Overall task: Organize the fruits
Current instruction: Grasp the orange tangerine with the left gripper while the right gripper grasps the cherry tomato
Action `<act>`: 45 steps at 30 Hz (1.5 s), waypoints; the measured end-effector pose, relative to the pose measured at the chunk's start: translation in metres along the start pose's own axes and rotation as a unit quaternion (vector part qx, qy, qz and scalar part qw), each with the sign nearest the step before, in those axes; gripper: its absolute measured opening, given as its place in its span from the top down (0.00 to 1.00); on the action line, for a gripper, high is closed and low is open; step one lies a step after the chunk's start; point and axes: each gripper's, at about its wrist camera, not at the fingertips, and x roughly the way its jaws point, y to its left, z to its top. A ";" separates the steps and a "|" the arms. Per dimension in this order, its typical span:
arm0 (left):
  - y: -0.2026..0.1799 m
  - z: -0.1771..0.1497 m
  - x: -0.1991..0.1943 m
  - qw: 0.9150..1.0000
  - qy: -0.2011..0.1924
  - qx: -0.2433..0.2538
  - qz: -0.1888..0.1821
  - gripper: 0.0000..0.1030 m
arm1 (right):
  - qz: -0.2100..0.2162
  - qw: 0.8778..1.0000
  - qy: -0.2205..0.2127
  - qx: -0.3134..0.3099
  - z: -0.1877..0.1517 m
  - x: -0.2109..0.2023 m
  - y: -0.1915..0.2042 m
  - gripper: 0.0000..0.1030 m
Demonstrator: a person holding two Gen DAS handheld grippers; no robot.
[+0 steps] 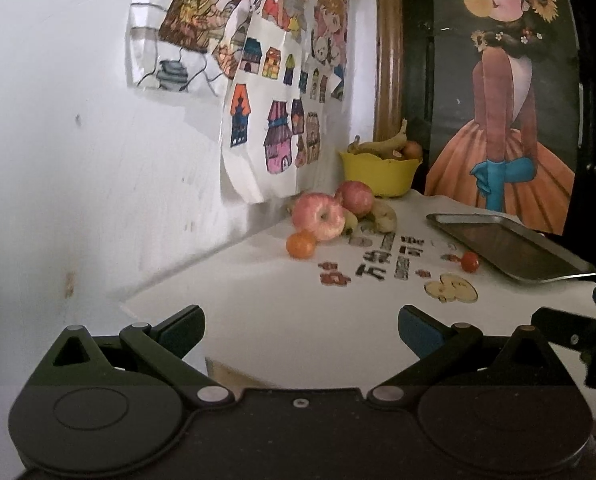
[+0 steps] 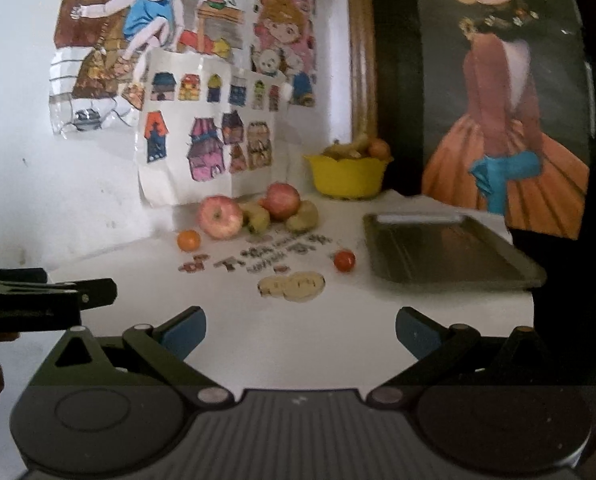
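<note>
Two grippers spread, nothing held yet

Both the left gripper (image 1: 301, 330) and right gripper (image 2: 301, 330) hover low in frame, jaws wide apart. Loose fruit pile (image 2: 257, 212) sits mid-frame by the wall; tray (image 2: 450, 276) centre-right, yellow bowl (image 2: 346, 180) behind. Judgement: take the outlying tomato (image 2: 344, 260) first, centre jaws, squeeze gently.

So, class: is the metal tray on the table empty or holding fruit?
Empty. The metal tray shows only its bare dark surface; the small red fruit sits outside it on the tabletop.

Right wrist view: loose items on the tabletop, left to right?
Small orange → front apple → rear apple → small red fruit → metal tray. Pears among the apples skipped, as they overlap.
</note>
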 end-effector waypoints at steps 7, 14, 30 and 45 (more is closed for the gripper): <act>-0.001 0.020 0.020 1.000 -0.005 0.017 -0.011 0.01 | 0.005 1.000 0.003 -0.013 0.028 0.018 -0.007 0.00; 0.003 0.032 0.051 1.000 0.008 0.015 -0.019 0.01 | 0.010 0.999 0.034 0.018 0.038 0.046 -0.018 0.00; -0.006 0.052 0.130 0.996 0.055 0.029 -0.058 0.01 | 0.089 0.992 0.088 -0.009 0.050 0.101 -0.028 0.00; -0.002 0.064 0.176 0.994 0.094 0.004 -0.060 0.04 | 0.091 0.989 0.114 -0.001 0.068 0.157 -0.043 0.05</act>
